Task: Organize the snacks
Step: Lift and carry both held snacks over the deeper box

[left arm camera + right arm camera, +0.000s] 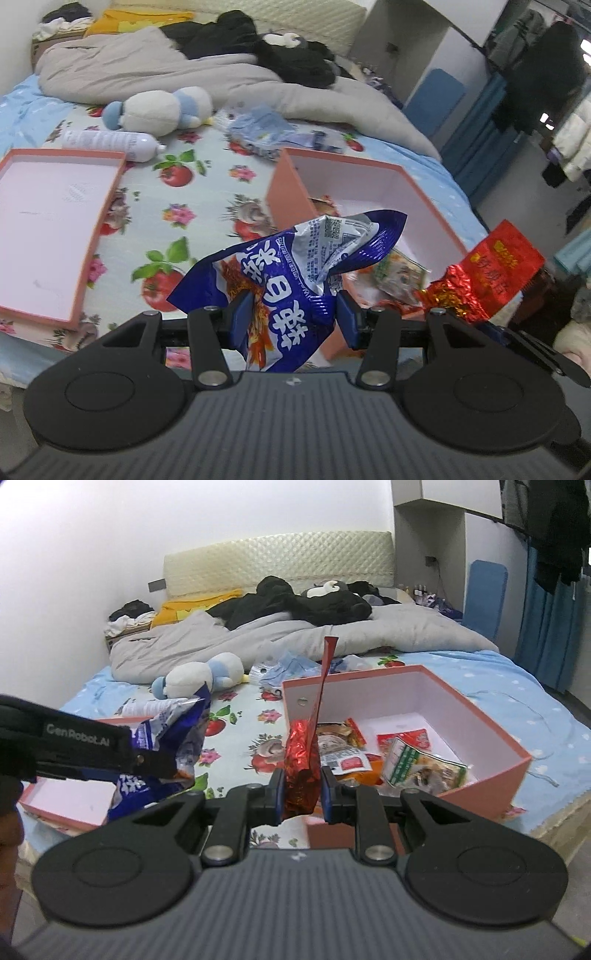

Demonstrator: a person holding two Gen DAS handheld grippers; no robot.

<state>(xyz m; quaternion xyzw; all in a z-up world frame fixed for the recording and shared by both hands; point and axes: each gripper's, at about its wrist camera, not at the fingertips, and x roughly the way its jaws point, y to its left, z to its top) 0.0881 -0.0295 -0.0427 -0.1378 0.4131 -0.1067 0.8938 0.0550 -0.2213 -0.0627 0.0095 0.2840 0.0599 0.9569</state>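
My left gripper (295, 317) is shut on a crumpled blue snack bag (295, 266), held up above the bed in front of the pink box (365, 166). The same bag (177, 746) and the left gripper (147, 760) show at the left of the right wrist view. My right gripper (303, 794) is shut on a red foil packet (301, 771), edge-on and upright, near the box's (491, 775) front corner. That red packet (491, 273) appears at the right of the left wrist view. Several snack packets (421, 768) lie inside the box.
The box's pink lid (55, 229) lies open side up on the floral sheet at the left. A white bottle (110, 142), a plush penguin (159, 110), a grey duvet (229, 77) and plastic wrappers (273, 133) lie farther back. A person's hand (572, 343) shows at the right edge.
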